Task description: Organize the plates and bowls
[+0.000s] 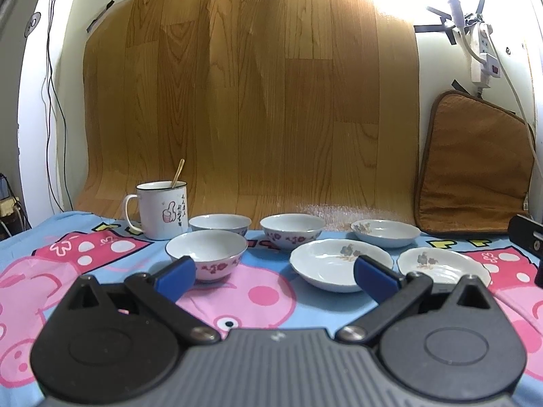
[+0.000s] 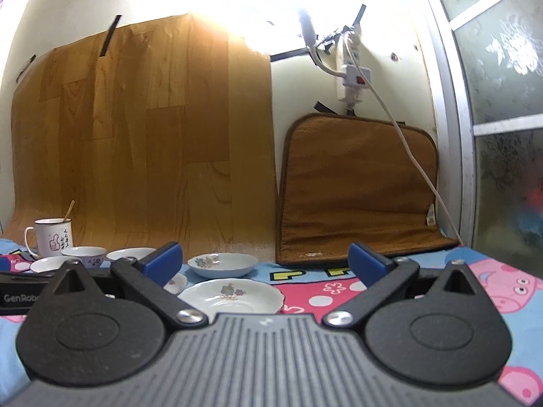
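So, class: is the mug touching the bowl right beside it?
Cannot tell. In the left wrist view the mug overlaps the bowl behind it; no gap or contact shows.

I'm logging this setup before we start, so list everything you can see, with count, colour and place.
bowls: 3, white with red flowers, left of centre on the cloth
plates: 3, white with grey flowers, right of the bowls
mug: 1, white, holds a stick, back left
cloth: 1, blue and pink cartoon print, covers the table
wood sheet: 1, brown, taped to the wall
cushion: 1, brown, leaning back right
power strip: 1, white, on the wall
left gripper: black, blue pads, open
right gripper: same, open
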